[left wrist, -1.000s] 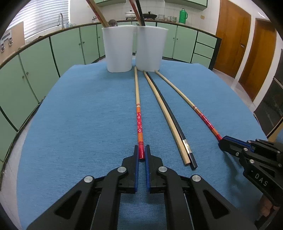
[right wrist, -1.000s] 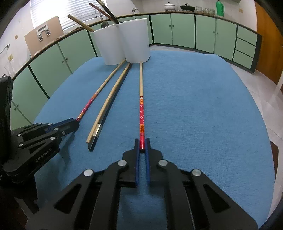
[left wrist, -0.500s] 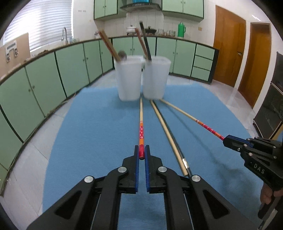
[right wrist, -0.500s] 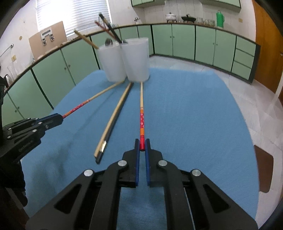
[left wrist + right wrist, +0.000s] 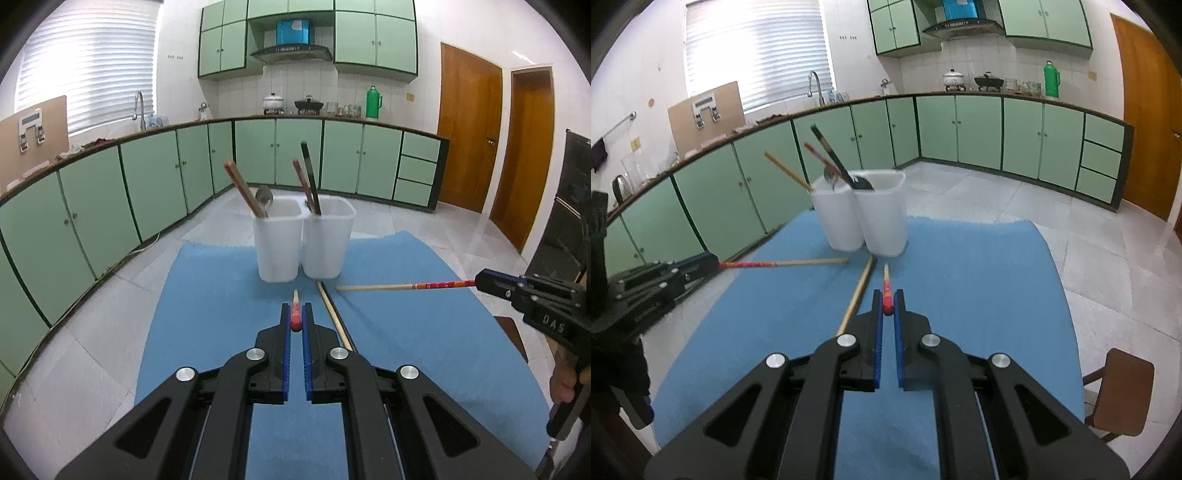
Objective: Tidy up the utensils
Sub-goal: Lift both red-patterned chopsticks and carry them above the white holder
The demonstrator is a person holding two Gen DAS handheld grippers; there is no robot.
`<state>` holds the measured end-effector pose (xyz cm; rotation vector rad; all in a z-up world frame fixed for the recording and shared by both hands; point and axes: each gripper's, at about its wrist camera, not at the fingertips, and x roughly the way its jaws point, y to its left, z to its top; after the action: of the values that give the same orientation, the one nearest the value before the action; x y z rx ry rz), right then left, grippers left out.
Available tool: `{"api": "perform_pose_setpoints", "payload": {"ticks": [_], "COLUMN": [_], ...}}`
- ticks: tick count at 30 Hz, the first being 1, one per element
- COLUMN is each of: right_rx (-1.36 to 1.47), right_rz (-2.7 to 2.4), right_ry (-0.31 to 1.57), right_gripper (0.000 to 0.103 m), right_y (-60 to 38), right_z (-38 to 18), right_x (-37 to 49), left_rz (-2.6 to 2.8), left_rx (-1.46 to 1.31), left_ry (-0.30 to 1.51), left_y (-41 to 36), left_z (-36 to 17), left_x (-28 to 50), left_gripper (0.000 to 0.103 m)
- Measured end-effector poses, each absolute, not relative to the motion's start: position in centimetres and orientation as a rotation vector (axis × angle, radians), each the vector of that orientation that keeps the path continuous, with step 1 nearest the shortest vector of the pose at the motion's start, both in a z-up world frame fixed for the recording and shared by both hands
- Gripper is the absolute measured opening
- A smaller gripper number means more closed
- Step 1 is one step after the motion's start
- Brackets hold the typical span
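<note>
My left gripper (image 5: pixel 295 314) is shut on the red end of a red-and-wood chopstick (image 5: pixel 295 310) and holds it above the blue cloth, pointing at two white cups (image 5: pixel 277 243). My right gripper (image 5: pixel 886 301) is shut on a matching chopstick (image 5: pixel 886 291), also lifted. Each shows in the other view: the right gripper (image 5: pixel 480 282) with its chopstick (image 5: pixel 399 287), the left gripper (image 5: pixel 714 263) with its chopstick (image 5: pixel 798 262). A tan chopstick (image 5: pixel 334 317) and a black one lie side by side on the cloth (image 5: pixel 857 295).
The two white cups (image 5: pixel 882 218) stand side by side at the far end of the blue cloth (image 5: pixel 424 332) and hold chopsticks and a spoon (image 5: pixel 264 195). A brown chair (image 5: pixel 1123 391) stands at the table's right. Green cabinets ring the room.
Both grippers have risen from the cloth, each lifting its red-and-wood chopstick, whose far ends now hang in the air. The tan and black chopsticks have stayed on the cloth.
</note>
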<state>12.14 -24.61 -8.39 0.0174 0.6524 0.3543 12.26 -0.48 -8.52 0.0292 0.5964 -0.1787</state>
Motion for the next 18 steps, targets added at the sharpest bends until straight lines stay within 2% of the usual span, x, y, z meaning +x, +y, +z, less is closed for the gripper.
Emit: {"api": "perform_pose_setpoints", "payload": {"ticks": [18], "right_rx": [-0.018], "right_rz": [0.458], "right_ry": [0.591], "right_gripper": [0.005], "right_y": [-24.1], "right_z": [0.6], "right_x": [17.6], "left_rz": [-0.235], "left_rx": [0.033], "left_ry": [0.481], "left_y": [-0.4], "left_z": [-2.9], "left_x": [15.6], "left_gripper": [0.005]}}
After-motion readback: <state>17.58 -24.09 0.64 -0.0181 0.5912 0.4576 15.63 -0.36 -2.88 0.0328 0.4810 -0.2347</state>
